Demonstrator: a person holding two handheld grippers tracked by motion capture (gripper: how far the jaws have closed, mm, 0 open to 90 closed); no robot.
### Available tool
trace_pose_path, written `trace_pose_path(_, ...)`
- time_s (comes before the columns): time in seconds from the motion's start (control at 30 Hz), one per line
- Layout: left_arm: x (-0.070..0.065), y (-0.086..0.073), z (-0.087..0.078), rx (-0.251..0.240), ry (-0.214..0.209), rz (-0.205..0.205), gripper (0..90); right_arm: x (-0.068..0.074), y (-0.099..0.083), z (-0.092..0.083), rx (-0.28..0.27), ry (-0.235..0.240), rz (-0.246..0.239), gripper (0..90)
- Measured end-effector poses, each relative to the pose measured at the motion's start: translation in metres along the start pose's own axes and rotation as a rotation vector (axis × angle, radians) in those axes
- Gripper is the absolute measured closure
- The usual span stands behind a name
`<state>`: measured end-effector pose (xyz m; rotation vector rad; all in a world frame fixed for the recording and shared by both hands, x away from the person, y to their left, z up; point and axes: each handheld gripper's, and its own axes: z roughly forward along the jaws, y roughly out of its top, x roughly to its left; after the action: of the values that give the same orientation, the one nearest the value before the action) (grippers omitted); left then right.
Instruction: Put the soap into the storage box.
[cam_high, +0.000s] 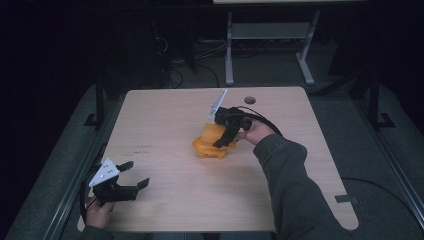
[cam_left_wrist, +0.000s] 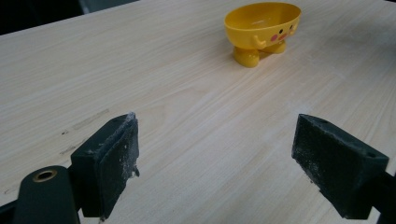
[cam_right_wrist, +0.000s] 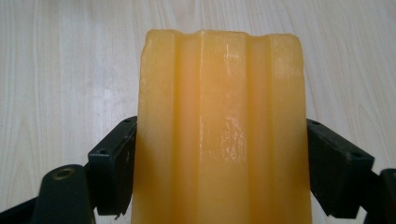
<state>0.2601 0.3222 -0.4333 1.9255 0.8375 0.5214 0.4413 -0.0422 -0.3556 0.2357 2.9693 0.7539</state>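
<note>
My right tool (cam_high: 224, 141) is pinching a yellow-orange block (cam_right_wrist: 222, 135), w/ one jaw pressed on each side of it. In the right gripper view the block rises straight up between the jaws, ridged lengthwise, glossy, its top edge slightly wavy. Beyond it there's pale wood surface (cam_right_wrist: 60, 70).

From the high view, my right hand (cam_high: 256, 131) holds that tool near the middle of the surface (cam_high: 165, 115), tilted down, w/ the block right over a yellow bowl (cam_high: 209, 148). Can't tell whether the block touches the bowl or just sits above it; the tool hides the contact. The grey plate (cam_high: 218, 103) on top of the right tool sticks up on its far side, and a black cable (cam_high: 265, 120) loops over my hand.

My left tool (cam_high: 136, 175) is spread wide, nothing between the jaws. It's at the near left corner of the surface, well apart from the bowl, in my left hand (cam_high: 99, 212). In the left gripper view the two black pads (cam_left_wrist: 112, 163) stand far apart w/ bare wood between them; the pad faces look scuffed, w/ whitish specks. Ahead of this tool and a bit to its right stands the bowl, upright on stubby feet, w/ small arms and pink cheek dots on its side. Inside looks empty from that angle.

Faint dark marks (cam_high: 142, 148) on the wood lie between the left tool and the bowl.
</note>
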Motion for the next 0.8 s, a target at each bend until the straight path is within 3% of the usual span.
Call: trace_pose_path(0.8,0.0,0.0,-0.001,-0.003,0.002,-0.008,14.3,-0.006,0.012,0.034,0.038,0.032,-0.015,20.5)
